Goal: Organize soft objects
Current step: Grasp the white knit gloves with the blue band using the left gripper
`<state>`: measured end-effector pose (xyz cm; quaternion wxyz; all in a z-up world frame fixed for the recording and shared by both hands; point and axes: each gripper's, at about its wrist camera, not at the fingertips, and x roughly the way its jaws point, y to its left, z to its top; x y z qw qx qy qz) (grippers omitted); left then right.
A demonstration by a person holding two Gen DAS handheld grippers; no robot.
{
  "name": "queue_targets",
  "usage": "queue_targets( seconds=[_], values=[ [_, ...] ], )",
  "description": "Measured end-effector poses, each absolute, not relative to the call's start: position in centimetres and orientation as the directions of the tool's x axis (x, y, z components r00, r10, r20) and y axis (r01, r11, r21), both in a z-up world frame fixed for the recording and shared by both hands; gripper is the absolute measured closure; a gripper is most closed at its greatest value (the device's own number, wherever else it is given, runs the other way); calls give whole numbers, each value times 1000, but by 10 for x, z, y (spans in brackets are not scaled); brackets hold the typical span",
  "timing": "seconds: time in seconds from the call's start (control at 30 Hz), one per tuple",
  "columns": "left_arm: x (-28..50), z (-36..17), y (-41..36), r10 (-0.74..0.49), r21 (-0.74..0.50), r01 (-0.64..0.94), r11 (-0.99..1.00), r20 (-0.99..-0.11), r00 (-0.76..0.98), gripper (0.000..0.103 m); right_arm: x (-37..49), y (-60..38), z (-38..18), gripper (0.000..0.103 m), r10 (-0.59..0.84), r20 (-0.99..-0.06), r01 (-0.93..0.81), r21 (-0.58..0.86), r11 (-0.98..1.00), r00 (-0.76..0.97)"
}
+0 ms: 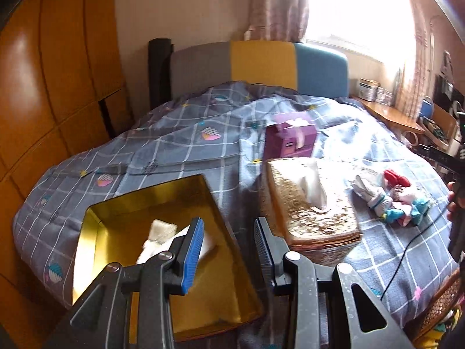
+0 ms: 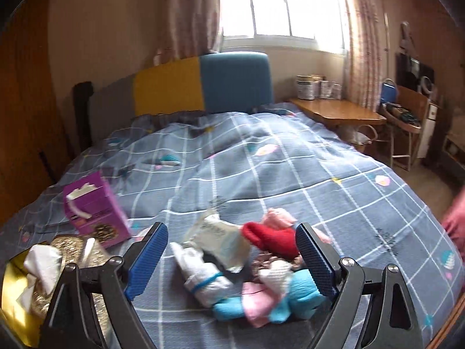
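A pile of small soft socks [image 2: 261, 285] in red, pink, blue and white lies on the bed close in front of my right gripper [image 2: 232, 258], which is open and empty above it. The pile also shows in the left wrist view [image 1: 395, 200] at the right. My left gripper [image 1: 228, 232] is open and empty over the near right part of a gold box [image 1: 116, 212]. A white fluffy sock [image 1: 158, 232] lies inside the box, partly hidden by my left finger.
A gold sequined tissue box [image 1: 308, 203] and a purple tissue box [image 1: 290, 139] stand on the blue checked bedspread [image 2: 290, 174]. A wooden wardrobe [image 1: 43, 87] is at the left. A wooden desk [image 2: 337, 110] stands at the bed's right.
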<state>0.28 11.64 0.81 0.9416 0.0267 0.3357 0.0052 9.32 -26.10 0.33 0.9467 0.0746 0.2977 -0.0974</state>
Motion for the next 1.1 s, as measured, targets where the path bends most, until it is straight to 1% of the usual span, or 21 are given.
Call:
queue_targets(
  seconds=[0.17, 0.27, 0.33, 0.4, 0.53, 0.67, 0.77, 0.8, 0.83, 0.97, 1.0, 1.03, 1.1],
  values=[
    [8, 21, 86, -62, 55, 123, 991, -619, 783, 67, 96, -312, -14, 13, -241, -593, 366, 98, 926, 768],
    [12, 28, 62, -139, 39, 209, 977, -625, 768, 67, 94, -343, -31, 13, -260, -633, 448, 154, 881, 729],
    [18, 30, 44, -194, 14, 264, 964, -639, 744, 67, 92, -357, -34, 13, -244, -646, 481, 217, 850, 723],
    [25, 32, 21, -244, 3, 325, 946, -656, 715, 67, 91, -361, -35, 13, -244, -651, 494, 232, 838, 719],
    [44, 32, -29, -340, -56, 425, 904, -696, 632, 67, 89, -364, -39, 13, -184, -661, 478, 296, 827, 728],
    [70, 18, -76, -384, -119, 461, 879, -750, 539, 66, 87, -369, -42, 13, -143, -663, 477, 355, 804, 735],
    [98, -4, -106, -388, -166, 450, 878, -797, 463, 57, 80, -379, -43, 13, -130, -652, 493, 412, 767, 747],
    [107, -13, -114, -390, -186, 438, 879, -809, 439, 49, 78, -382, -44, 13, -122, -648, 497, 435, 751, 752],
    [117, -22, -120, -388, -205, 419, 885, -821, 419, 45, 76, -386, -46, 13, -110, -648, 501, 456, 736, 753],
    [147, -60, -141, -374, -245, 354, 903, -855, 360, 40, 75, -396, -52, 13, -62, -647, 502, 523, 689, 760],
    [154, -67, -144, -385, -269, 337, 902, -856, 345, 36, 75, -396, -52, 13, -58, -647, 501, 527, 687, 760],
    [162, -74, -145, -391, -293, 308, 905, -857, 335, 29, 75, -396, -52, 13, -53, -646, 498, 531, 686, 762],
    [172, -83, -148, -399, -317, 274, 908, -856, 329, 20, 77, -394, -52, 13, -36, -642, 483, 538, 691, 766]
  ],
)
